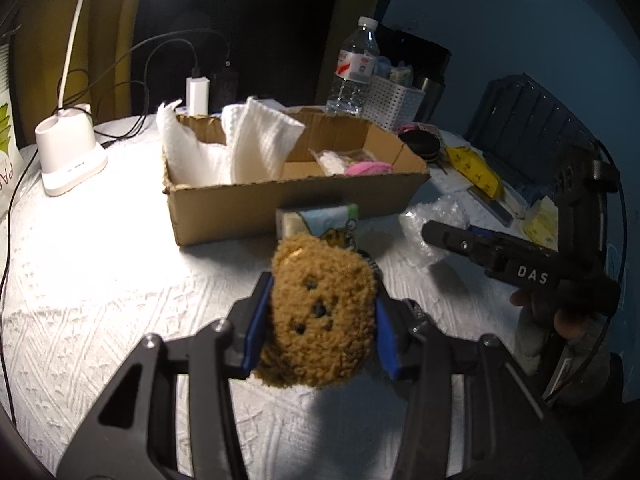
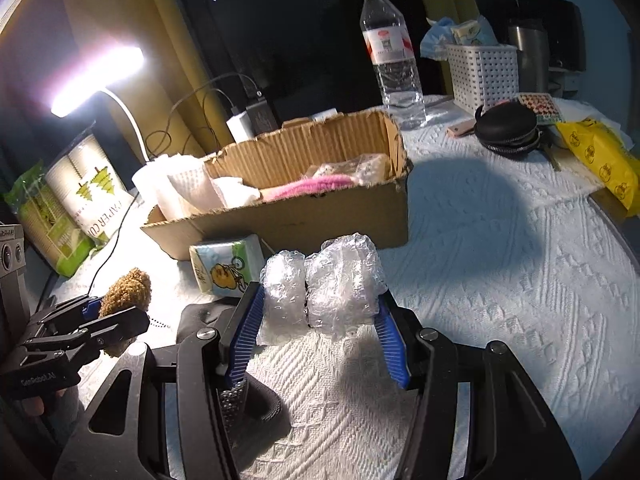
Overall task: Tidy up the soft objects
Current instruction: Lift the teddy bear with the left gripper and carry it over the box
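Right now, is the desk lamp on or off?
On. In the right wrist view the desk lamp's light bar glows bright white, and glare washes over the white tablecloth beside the cardboard box.

tissue pack before cardboard box

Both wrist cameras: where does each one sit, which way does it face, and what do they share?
Left wrist: sits on the left claw, looking down its fingers at the brown plush toy it clamps, with the cardboard box beyond; the right claw and a hand show at right.
Right wrist: sits on the right claw, facing the bubble wrap it grips; the left claw shows at left.
Shared: box, plush, tissue pack, water bottle.
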Demonstrator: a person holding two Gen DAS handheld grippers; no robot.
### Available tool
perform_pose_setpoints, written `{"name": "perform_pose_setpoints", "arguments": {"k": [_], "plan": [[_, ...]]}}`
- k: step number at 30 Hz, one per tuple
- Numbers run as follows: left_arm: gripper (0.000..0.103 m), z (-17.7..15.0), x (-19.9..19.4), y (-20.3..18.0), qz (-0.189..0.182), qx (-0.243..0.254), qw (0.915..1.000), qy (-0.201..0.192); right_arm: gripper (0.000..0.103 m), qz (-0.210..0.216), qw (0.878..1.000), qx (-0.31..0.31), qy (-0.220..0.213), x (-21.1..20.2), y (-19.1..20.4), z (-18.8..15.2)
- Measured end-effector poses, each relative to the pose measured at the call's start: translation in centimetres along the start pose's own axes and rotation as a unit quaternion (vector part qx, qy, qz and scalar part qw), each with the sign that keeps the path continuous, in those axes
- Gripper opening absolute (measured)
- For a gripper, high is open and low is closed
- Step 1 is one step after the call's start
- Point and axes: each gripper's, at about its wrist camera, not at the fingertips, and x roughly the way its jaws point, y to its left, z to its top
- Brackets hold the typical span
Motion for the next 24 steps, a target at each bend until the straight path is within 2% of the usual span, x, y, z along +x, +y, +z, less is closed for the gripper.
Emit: {"name": "perform_pose_setpoints", "arguments": {"k": [11, 24], "plan": [[0.047, 1.8, -0.7, -1.5, 0.007, 0.004, 0.9999, -0.014, 0.057, 0.005, 1.000, 0.001, -0.025, -2.2, -1.2, 1.0], [0.048, 4.4, 0.4, -3.6, 0.019, 0.025, 0.9994, -0.017, 0.057, 0.008, 0.999, 0.012, -0.041, -3.5, -3.8, 2.6]]}}
